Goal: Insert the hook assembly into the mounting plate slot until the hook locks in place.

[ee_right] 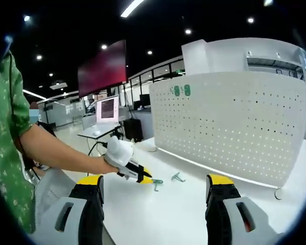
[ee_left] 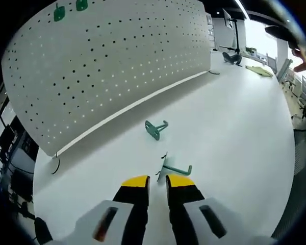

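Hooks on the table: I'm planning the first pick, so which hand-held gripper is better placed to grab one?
Left. The left hand-held gripper sits low at the near hook, jaws narrowly apart. The right hand-held gripper is wide open, back from both hooks.

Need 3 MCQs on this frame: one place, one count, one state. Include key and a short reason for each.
1. Where do the loose green hooks lie?
A. on the white table
B. on the floor
C. in a tray

2. How many green hooks already hang high on the pegboard?
A. none
B. two
C. five

3. How do the right gripper's jaws stand?
A. clamped on a hook
B. shut on nothing
C. wide apart

Key:
1 A, one hook and a nearer hook rest on the table before the left gripper.
2 B, a mounted pair sits on the pegboard.
3 C, the right gripper has an empty gap between its yellow tips.
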Demonstrator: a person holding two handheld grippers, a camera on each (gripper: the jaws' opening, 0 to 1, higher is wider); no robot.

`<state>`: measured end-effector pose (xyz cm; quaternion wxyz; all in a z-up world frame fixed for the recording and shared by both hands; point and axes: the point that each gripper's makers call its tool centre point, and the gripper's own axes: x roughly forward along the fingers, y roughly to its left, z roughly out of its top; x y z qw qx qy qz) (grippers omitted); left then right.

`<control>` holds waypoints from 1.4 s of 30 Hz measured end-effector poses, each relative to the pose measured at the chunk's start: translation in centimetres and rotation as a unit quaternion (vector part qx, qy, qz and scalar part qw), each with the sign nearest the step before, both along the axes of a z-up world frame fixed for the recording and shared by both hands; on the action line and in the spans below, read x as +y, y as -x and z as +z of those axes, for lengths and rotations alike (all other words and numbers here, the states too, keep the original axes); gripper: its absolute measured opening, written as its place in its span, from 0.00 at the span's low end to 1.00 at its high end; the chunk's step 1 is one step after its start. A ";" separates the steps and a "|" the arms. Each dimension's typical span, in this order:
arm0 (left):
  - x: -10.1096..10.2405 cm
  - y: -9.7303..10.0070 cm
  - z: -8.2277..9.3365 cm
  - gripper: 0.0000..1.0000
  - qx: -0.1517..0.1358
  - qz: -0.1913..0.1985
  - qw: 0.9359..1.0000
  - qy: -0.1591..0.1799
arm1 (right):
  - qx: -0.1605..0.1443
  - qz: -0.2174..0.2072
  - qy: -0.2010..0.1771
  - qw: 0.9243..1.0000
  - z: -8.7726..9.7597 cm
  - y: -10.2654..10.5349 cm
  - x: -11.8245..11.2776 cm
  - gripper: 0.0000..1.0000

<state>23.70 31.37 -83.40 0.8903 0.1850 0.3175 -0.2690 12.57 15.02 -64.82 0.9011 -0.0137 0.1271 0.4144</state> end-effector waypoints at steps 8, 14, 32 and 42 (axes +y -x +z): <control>-0.1 -0.4 -0.3 0.12 0.003 -0.001 1.000 -0.003 | 0.002 -0.005 -0.002 1.000 -0.1 -0.3 -0.3 0.84; -0.2 -0.3 -0.5 0.10 0.006 -0.003 1.000 -0.004 | 0.003 -0.006 -0.002 1.000 -0.2 -0.3 -0.3 0.84; -0.5 -0.4 -0.6 0.04 0.007 -0.005 1.000 -0.001 | 0.005 -0.007 0.000 1.000 -0.2 -0.5 -0.3 0.84; -0.5 -0.4 -0.6 0.02 0.007 0.006 1.000 0.013 | 0.004 -0.006 -0.001 1.000 0.0 -0.6 -0.1 0.84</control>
